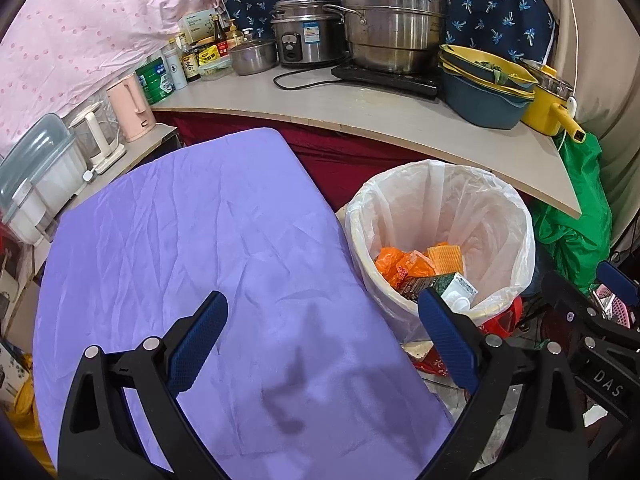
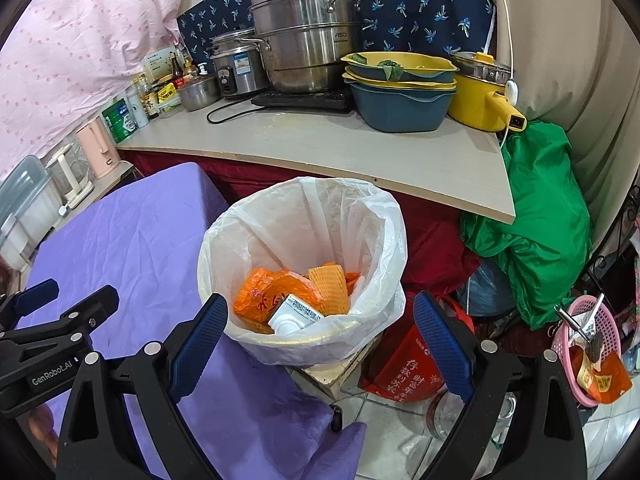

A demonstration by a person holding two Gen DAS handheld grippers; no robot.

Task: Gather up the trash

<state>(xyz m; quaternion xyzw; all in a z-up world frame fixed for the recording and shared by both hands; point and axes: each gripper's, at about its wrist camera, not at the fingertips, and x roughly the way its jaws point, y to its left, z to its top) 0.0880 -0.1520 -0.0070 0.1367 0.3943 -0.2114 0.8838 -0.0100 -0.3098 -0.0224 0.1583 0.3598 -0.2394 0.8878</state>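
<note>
Purple-covered table [image 1: 180, 240] bare; lined bin [image 2: 304, 216] beside it, below cluttered counter [image 2: 320, 148].

open right gripper [image 2: 320, 334] above trash bin [image 2: 256, 216]

Bin [image 2: 240, 216] bottom is hidden under trash; the carton [image 2: 298, 312] print is too small to read.

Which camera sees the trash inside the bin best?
The right wrist view: it looks down into the trash bin, showing the orange bag and the white carton. The left wrist view shows the same trash, but the left gripper's finger partly covers it.
</note>
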